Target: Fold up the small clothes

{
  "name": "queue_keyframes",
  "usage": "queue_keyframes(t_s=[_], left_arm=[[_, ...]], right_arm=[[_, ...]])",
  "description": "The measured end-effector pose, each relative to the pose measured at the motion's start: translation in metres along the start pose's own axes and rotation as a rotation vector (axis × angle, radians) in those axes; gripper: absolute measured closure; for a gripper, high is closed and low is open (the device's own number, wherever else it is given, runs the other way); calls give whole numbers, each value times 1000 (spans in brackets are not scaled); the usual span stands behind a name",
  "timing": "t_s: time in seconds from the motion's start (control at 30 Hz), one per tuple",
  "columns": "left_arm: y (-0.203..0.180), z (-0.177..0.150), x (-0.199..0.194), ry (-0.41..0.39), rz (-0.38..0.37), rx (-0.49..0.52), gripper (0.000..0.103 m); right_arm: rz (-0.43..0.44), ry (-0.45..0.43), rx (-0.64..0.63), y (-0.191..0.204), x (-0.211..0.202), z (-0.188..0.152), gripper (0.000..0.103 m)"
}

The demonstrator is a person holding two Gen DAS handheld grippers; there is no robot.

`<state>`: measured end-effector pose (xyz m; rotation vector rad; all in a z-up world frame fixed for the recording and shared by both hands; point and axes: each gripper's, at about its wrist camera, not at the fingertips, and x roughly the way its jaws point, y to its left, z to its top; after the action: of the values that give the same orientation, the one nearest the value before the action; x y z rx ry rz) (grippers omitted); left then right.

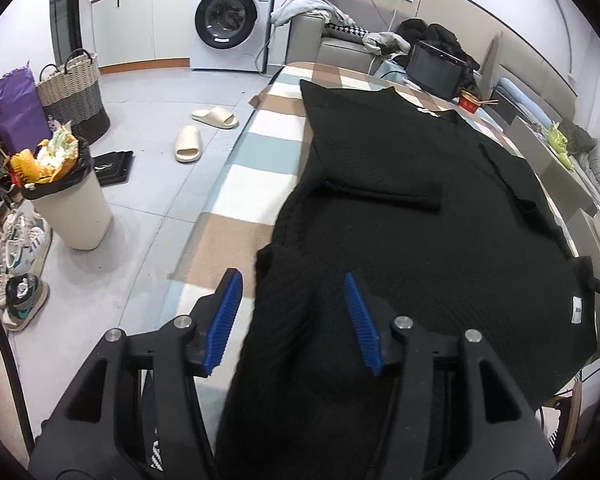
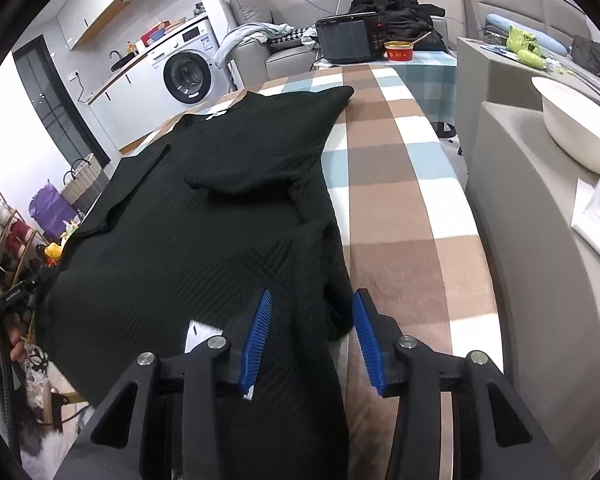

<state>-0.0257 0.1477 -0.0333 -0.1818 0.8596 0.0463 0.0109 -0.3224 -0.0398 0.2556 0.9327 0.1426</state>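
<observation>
Left wrist: left gripper (image 1: 294, 312) jaws apart, pads clear of the black top (image 1: 420, 208), a fold of it lying between them. Top lies flat on checked blanket (image 1: 240, 184).
Right wrist: right gripper (image 2: 312, 338) jaws apart too, top's edge between, not pinched.

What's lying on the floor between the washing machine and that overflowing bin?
Two cream slippers lie on the pale tiles between the washing machine and the full bin; a black tray sits beside the bin. The left wrist view shows this.
</observation>
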Motion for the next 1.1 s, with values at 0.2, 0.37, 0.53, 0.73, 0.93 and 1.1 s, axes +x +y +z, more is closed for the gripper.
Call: queue_keyframes(t_s=[0.2, 0.37, 0.53, 0.73, 0.93, 1.1], left_arm=[[8, -7, -14, 36, -10, 0, 53], [1, -8, -20, 29, -52, 7, 74], [-9, -4, -22, 24, -64, 22, 79], [-14, -5, -15, 61, -33, 47, 79], [-12, -6, -3, 70, -23, 44, 79], [-6, -3, 2, 18, -27, 6, 96]], right_arm=[[66, 19, 15, -4, -7, -11, 60], [116, 13, 1, 2, -12, -11, 60], [172, -4, -4, 7, -15, -11, 60], [173, 1, 18, 2, -5, -9, 60], [173, 5, 27, 3, 1, -8, 60], [132, -5, 16, 6, 5, -6, 94]])
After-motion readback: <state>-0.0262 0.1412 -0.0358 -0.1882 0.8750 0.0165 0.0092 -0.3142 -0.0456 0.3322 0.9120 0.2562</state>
